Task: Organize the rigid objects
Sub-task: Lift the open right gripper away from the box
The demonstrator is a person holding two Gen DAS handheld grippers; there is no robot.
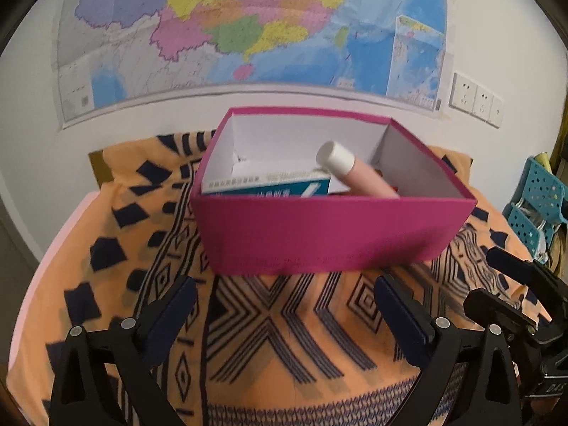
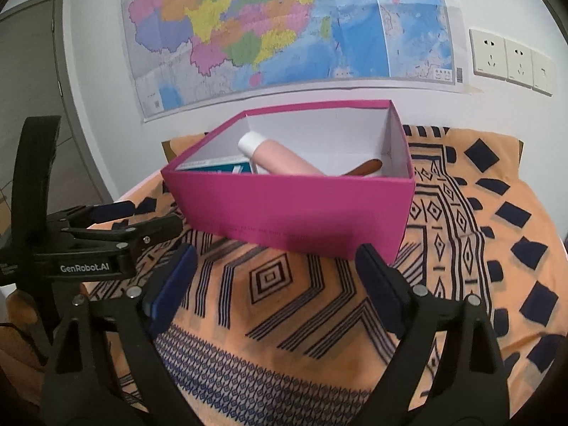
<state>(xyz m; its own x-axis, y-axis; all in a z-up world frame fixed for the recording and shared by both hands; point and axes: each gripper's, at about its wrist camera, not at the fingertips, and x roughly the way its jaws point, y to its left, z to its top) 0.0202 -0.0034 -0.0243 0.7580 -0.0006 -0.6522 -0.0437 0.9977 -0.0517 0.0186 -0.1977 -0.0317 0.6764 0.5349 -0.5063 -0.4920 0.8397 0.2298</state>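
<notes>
A: Nearest the left wrist camera, the left gripper (image 1: 284, 305) has its dark blue padded jaws spread wide, with only the orange cloth with dark blue geometric patterns (image 1: 269, 333) between them. It holds nothing.

B: The right gripper (image 2: 277, 277) is the same in its own view: jaws well apart, nothing between them, patterned cloth beneath. At the left of that view the other black tool sits close beside it, marked with white lettering.

A: Just beyond both sets of fingertips stands the open magenta cardboard box with a white inside (image 1: 319, 234). It rests on the cloth, near the fingertips but not touching them.

B: Inside it, a pale pink tube with a white cap (image 1: 355, 170) lies tilted, cap end raised toward the left rear. A teal and white printed carton (image 1: 269, 184) lies against the box's near left wall, the tube's capped end just over it.

A: The right wrist view also shows a brown curved object (image 2: 365, 168) low by the right inner wall; what it is cannot be told.

B: Further back, a large coloured wall map (image 2: 284, 25) hangs on the white wall, with white wall sockets (image 2: 511, 60) to its right. A blue perforated plastic basket (image 1: 536, 198) sits at the right edge of the left view.
</notes>
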